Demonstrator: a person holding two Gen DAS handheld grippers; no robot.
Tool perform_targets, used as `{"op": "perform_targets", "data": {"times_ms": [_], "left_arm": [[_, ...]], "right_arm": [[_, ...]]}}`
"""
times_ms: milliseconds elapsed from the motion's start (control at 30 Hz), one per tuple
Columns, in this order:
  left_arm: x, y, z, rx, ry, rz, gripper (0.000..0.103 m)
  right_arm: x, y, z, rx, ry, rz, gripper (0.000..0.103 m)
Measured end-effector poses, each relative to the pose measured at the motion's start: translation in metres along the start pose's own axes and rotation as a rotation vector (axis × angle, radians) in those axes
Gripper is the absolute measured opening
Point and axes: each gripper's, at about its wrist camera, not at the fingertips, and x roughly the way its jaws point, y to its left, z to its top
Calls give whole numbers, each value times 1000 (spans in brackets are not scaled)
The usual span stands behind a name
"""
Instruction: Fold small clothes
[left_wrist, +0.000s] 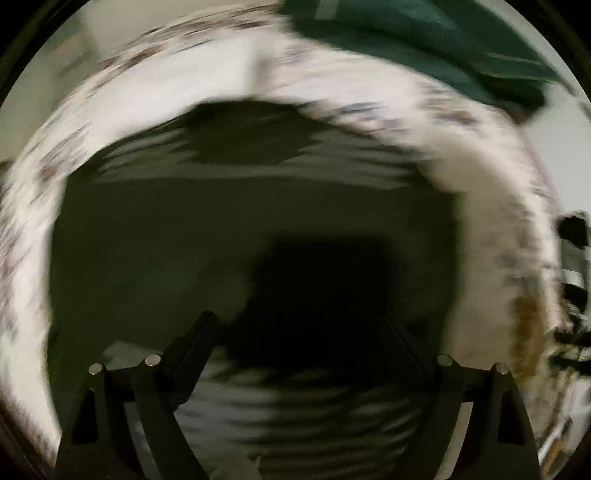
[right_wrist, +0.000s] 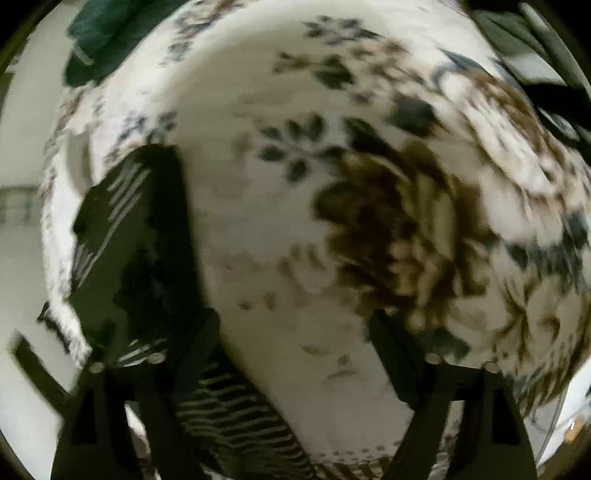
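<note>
The left wrist view is smeared by motion. A dark garment (left_wrist: 258, 229) with a pale-striped part (left_wrist: 332, 417) lies spread under my left gripper (left_wrist: 299, 325). Its two fingers stand wide apart above the cloth with nothing pinched between them, so it is open. In the right wrist view the same dark striped garment (right_wrist: 136, 236) lies at the left, and its striped edge (right_wrist: 236, 417) runs beside the left finger. My right gripper (right_wrist: 295, 321) hangs over the bare flowered sheet, its fingers apart and empty.
A white sheet with brown and grey flowers (right_wrist: 399, 229) covers the surface and rings the dark garment (left_wrist: 487, 206). A green garment (left_wrist: 424, 44) lies at the far edge, also at the upper left for the right hand (right_wrist: 99, 40). Pale floor shows beyond the sheet's edges.
</note>
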Motion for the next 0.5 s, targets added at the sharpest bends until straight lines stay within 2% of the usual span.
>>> {"op": "perform_targets", "data": {"times_ms": [33,133,233,333,433,500], "left_arm": [[-3,29,-12,-44,9,46,88],[-9,110,-47,-170,42,199,88],[-4,172,-75,-295,95,300,88],[-6,213,-91,-416,102,363,88],[-7,239,-98,-508,88,390,88],[-6,246,-95,-537,73,393,88]], "right_arm": [[0,9,4,-31,9,14,68],[7,51,25,-134,25,67,68],[26,99,45,-217,41,109,68],[62,145,62,-289,62,116,68],[108,173,71,-302,123,75,67],[128,189,68,-332,119,31,35]]}}
